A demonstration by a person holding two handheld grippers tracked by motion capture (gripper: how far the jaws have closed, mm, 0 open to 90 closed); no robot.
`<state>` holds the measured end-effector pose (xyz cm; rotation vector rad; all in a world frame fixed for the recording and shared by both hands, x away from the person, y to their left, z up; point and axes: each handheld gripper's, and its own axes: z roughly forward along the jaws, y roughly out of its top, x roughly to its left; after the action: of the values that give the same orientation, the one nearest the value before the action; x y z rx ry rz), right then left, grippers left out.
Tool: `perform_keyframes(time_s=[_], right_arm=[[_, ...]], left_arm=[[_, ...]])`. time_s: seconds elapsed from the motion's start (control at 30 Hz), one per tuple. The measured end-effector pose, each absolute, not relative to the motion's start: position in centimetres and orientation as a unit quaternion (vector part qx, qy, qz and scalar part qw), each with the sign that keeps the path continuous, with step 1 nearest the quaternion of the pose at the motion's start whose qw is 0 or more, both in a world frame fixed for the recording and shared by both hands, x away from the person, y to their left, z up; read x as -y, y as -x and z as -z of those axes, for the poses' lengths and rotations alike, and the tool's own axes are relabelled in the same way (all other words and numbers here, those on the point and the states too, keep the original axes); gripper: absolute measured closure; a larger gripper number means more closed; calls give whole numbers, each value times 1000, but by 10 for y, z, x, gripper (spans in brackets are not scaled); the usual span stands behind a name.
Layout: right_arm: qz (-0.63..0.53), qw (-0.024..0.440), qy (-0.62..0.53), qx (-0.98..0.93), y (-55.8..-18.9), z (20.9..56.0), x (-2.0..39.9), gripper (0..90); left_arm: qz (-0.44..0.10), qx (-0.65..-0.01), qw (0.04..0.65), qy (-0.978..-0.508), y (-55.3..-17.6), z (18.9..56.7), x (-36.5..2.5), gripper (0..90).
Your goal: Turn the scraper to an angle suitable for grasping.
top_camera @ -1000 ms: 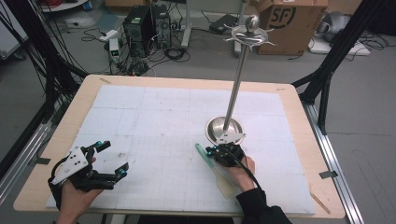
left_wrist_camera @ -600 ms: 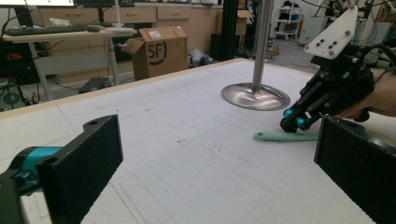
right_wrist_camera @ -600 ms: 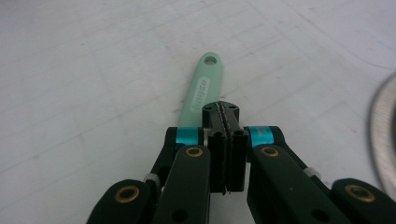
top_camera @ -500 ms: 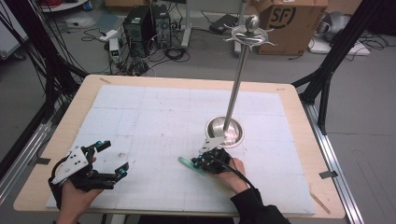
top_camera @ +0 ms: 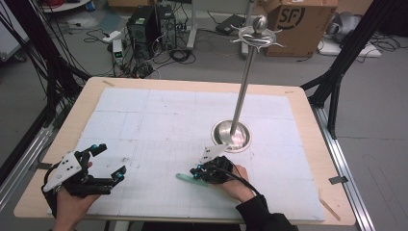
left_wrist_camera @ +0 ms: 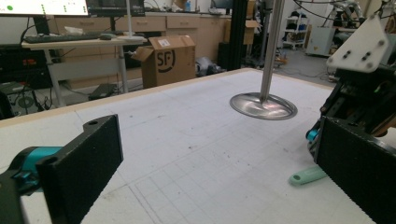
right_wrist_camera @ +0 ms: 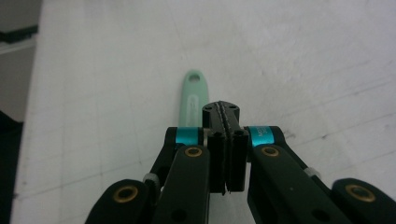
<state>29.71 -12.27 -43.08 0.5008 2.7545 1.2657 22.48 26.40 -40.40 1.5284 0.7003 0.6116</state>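
A mint-green tool handle [top_camera: 184, 177] with a hole at its end sticks out to the left of my right gripper [top_camera: 196, 173], low over the white mat near the front edge. In the right gripper view the jaws [right_wrist_camera: 225, 110] are pressed together, and the handle [right_wrist_camera: 191, 99] runs out from beneath them; the rest of the tool is hidden. In the left gripper view the handle's end [left_wrist_camera: 306, 176] rests on the mat. My left gripper [top_camera: 109, 161] stands open at the front left corner, with nothing between its black pads [left_wrist_camera: 88, 161].
A tall metal stand rises from a round shiny base [top_camera: 231, 135] just behind the right hand, with hooks at its top [top_camera: 258, 36]. The white gridded mat [top_camera: 159, 120] covers the wooden table. Boxes, cables and computers lie on the floor beyond.
My right gripper has moved left and toward the front edge, and the green handle has swung with it from pointing up-left to pointing left. The left gripper has kept still.
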Motion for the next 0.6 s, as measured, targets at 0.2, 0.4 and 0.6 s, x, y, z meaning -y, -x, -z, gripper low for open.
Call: perform_keyframes(time_s=[0.2,0.4,0.6], right_arm=[[-445,36,-162,-880,-285,418,137,530],[-483,35,-179,-856,-275,409,151,337],[-517,54,-214,-827,-264,403,174,54]], left_arm=[[-267,-308,623,-667,-224,405,-264,17],[-272,-306,626,-663,-222,403,-265,17],[-272,-308,623,-666,-220,404,-265,17]])
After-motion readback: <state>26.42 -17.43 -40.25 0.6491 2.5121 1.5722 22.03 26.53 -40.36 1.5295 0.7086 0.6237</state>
